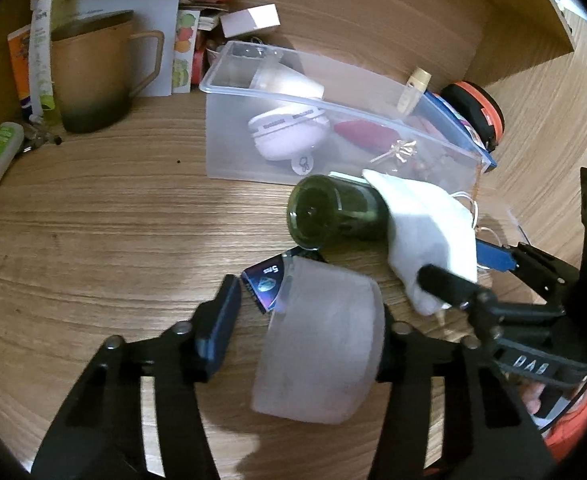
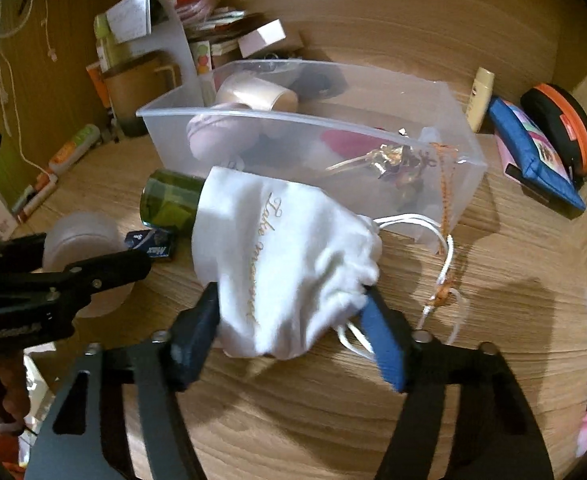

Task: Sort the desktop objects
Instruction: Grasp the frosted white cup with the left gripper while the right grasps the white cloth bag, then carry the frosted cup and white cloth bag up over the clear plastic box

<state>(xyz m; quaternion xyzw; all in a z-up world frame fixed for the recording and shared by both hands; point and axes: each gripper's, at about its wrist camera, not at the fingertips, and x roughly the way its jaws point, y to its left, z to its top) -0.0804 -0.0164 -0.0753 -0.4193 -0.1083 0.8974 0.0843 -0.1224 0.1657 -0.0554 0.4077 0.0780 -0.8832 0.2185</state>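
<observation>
My left gripper (image 1: 309, 312) stands open around a frosted white cup (image 1: 321, 344) lying on the desk; the cup leans against the right finger, and the left finger (image 1: 219, 320) is apart from it. My right gripper (image 2: 289, 320) is shut on a white drawstring pouch (image 2: 285, 256) with gold lettering, and the pouch shows in the left wrist view (image 1: 425, 232) too. A dark green jar (image 1: 329, 212) lies on its side beside the pouch. A clear plastic bin (image 2: 373, 126) behind them holds a lilac round case (image 1: 285, 132), a red item and a gold trinket.
A small dark blue box (image 1: 267, 280) lies by the cup. A brown mug (image 1: 93, 76), tubes and stacked papers stand at the back left. A blue pouch (image 2: 533, 152), an orange-rimmed black case (image 2: 561, 124) and a cream tube (image 2: 479, 96) lie right of the bin.
</observation>
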